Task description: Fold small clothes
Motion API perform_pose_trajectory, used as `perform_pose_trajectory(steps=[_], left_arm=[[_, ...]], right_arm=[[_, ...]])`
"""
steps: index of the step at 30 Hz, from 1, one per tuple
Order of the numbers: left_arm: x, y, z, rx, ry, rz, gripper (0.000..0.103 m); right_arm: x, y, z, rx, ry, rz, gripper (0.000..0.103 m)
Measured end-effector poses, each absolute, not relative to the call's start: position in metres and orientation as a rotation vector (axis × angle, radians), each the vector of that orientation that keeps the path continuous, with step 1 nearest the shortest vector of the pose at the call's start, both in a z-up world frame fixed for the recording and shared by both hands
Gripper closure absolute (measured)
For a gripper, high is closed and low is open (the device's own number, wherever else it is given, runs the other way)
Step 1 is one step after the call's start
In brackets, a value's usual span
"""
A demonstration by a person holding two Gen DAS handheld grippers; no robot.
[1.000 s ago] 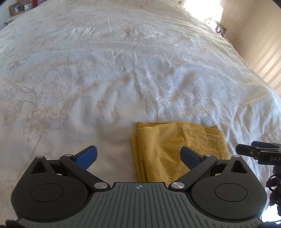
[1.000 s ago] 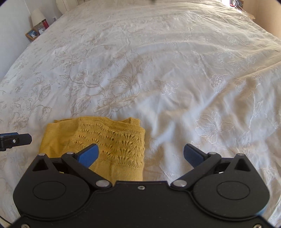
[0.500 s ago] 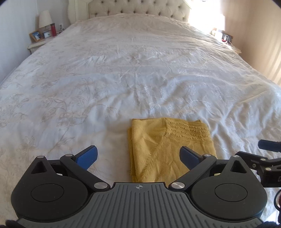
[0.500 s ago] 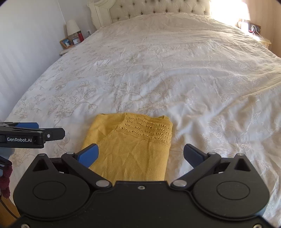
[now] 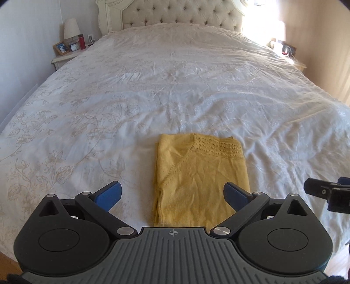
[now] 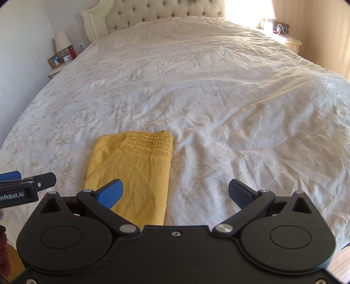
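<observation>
At the far left, the nightstand [image 5: 63,59] with its lamp [image 5: 71,29], picture frame [image 5: 60,48] and red bottle [image 5: 81,42] now sits fully in view beside the tufted headboard [image 5: 181,14] — a second ago the left wrist camera saw only a corner of it and none of the headboard, so both cameras have pulled back and up from the bed.

The left gripper [image 5: 172,195] has its blue-padded fingers [image 5: 108,194] spread wide and holding nothing, just as a second ago. Between them lies the yellow knit garment [image 5: 201,174], folded into a neat rectangle on the white embroidered bedspread [image 5: 175,87] near the foot of the bed, its openwork band along the far edge. It looks smaller and lies further off than before, and it has not shifted on the cover.

To the right, the right gripper [image 6: 175,193] is likewise spread apart and empty; in its own view only its left finger [image 6: 111,192] overlaps the garment [image 6: 133,174], and the right finger hangs over bare bedspread [image 6: 240,109]. Its tip [image 5: 323,191] shows at the right edge of the left view, clear of the cloth — earlier it reached nearly to the garment's corner.
</observation>
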State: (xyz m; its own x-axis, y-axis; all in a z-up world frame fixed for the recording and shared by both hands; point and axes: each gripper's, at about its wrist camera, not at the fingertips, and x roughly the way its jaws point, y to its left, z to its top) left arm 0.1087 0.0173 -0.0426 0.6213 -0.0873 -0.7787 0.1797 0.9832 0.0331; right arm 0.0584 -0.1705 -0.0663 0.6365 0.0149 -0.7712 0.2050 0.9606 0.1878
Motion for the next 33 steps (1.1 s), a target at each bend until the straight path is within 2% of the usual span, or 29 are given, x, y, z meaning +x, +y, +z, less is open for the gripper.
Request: perform_pose_trajectory(steps=[11, 33], left_arm=[[0.072, 0.019, -0.044, 0.148, 0.956, -0.092, 0.002], [0.040, 0.034, -0.036, 0.143, 0.968, -0.108, 0.003]], right_arm=[[0.021, -0.162, -0.063, 0.372, 0.907, -0.062, 0.001], [-0.013, -0.141, -0.061, 0.341, 0.897, -0.086, 0.001]])
